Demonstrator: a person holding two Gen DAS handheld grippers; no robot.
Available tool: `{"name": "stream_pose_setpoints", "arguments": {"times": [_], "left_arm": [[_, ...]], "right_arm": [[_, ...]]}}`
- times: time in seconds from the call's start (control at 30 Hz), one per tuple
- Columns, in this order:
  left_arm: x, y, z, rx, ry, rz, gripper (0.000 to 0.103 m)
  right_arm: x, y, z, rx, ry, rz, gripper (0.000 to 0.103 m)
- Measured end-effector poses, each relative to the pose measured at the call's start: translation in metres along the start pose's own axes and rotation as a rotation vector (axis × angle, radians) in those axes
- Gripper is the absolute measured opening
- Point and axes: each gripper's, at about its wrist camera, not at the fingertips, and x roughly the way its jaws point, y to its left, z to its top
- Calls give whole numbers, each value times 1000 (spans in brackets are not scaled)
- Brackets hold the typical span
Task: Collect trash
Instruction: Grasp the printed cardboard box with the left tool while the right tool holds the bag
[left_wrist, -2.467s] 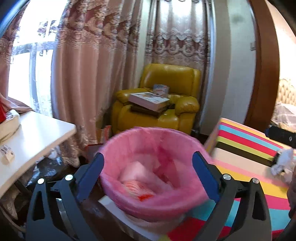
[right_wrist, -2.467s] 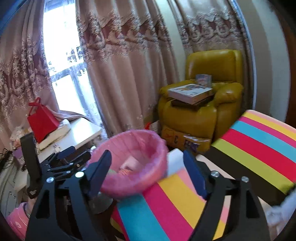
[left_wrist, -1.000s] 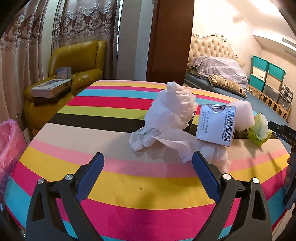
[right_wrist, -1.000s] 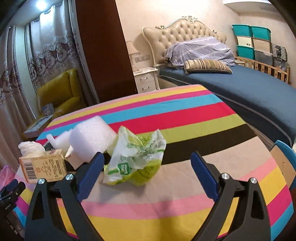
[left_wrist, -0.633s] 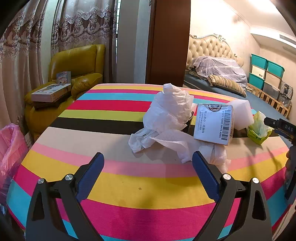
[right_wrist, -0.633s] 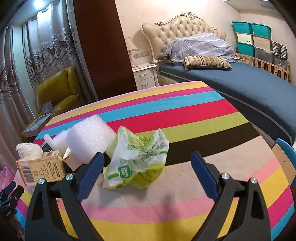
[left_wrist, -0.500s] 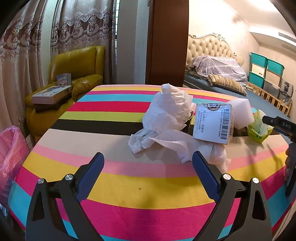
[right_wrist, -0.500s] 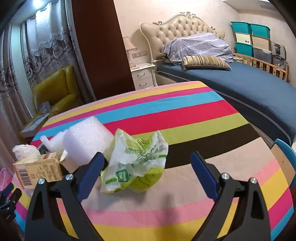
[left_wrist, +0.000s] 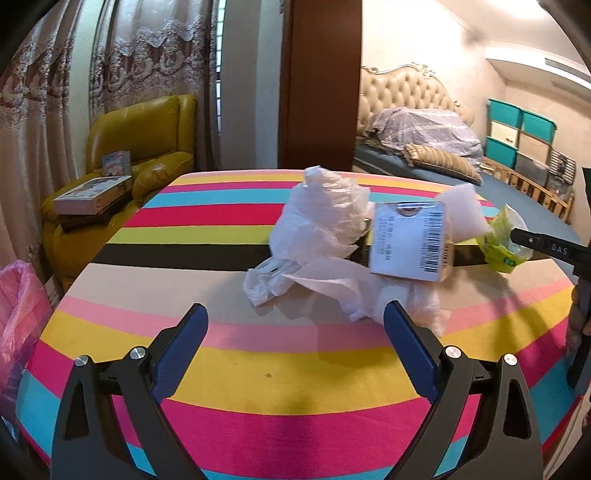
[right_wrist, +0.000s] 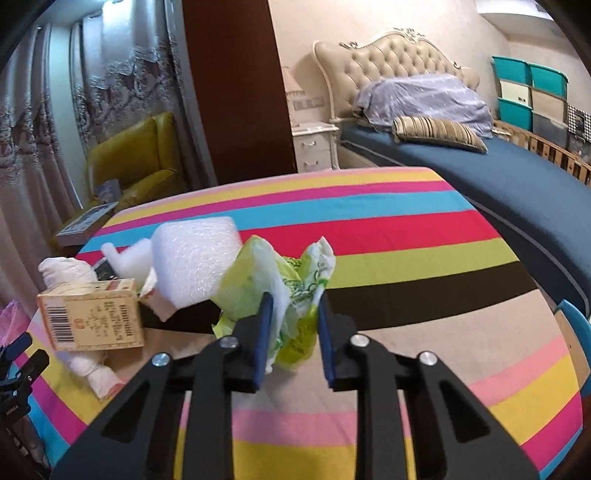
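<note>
The right tool (right_wrist: 291, 315), just closed, is clenched on the green wrapper (right_wrist: 280, 288) for removal from the striped surface (right_wrist: 424, 266); the left tool (left_wrist: 295, 343) is held released above it.

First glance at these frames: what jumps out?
The striped tablecloth fills both views, with a heap of trash on it: white plastic bag, cardboard box and foam block. Nearest the right wrist camera, the right gripper has just closed on the green bag. The left gripper is open, short of the white bag.
</note>
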Motion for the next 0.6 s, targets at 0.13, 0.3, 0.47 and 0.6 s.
{"name": "stream_pose_setpoints", "arguments": {"times": [0.13, 0.3, 0.47, 0.6], "left_arm": [[-9, -11, 5, 11, -10, -109, 90], [-1, -29, 22, 20, -10, -169, 90], [21, -51, 45, 89, 1, -192, 90], [43, -60, 57, 69, 40, -236, 90]], "right_arm": [[-10, 1, -5, 2, -4, 29, 22], [-19, 0, -10, 19, -9, 53, 22], [-28, -4, -16, 27, -13, 66, 22], [-33, -9, -19, 40, -14, 77, 22]]}}
